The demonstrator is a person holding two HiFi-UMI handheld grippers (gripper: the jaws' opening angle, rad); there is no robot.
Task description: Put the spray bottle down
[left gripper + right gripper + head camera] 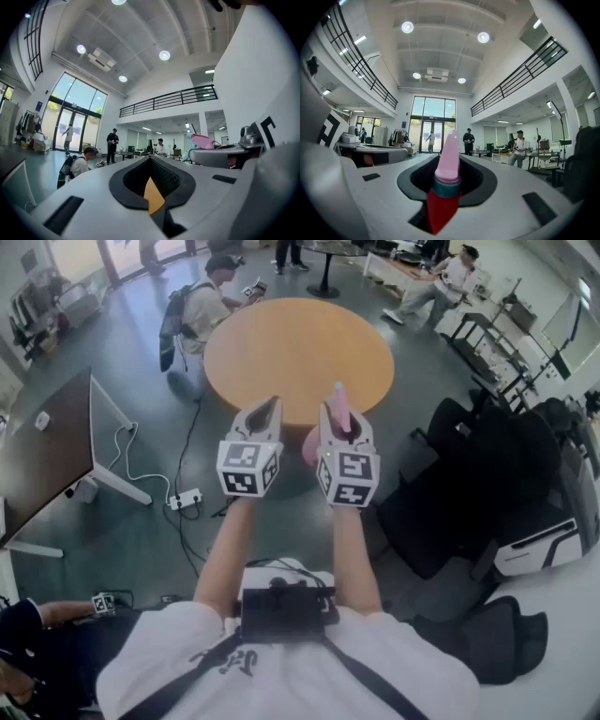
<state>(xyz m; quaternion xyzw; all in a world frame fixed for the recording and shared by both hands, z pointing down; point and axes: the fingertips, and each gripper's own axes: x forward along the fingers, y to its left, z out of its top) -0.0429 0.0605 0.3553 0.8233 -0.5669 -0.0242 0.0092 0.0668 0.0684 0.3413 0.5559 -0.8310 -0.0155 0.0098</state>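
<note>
A person holds two tools out in front, side by side, at the near edge of a round wooden tabletop. The right tool is closed on a pink spray bottle, gripping it high up near the teal collar. The pink head stands above the jaws and the body hangs below them. The left tool has its jaws together with nothing between them.

The main risk is letting go too soon. The bottle appears to sit at or just short of the tabletop's near edge, so it could drop to the floor there. Held so high, the body may also swing, land tilted and tip over.

Both forearms reach straight forward toward the tabletop, roughly parallel and close together. Both tools point level, and the left one is just beside the right.
</note>
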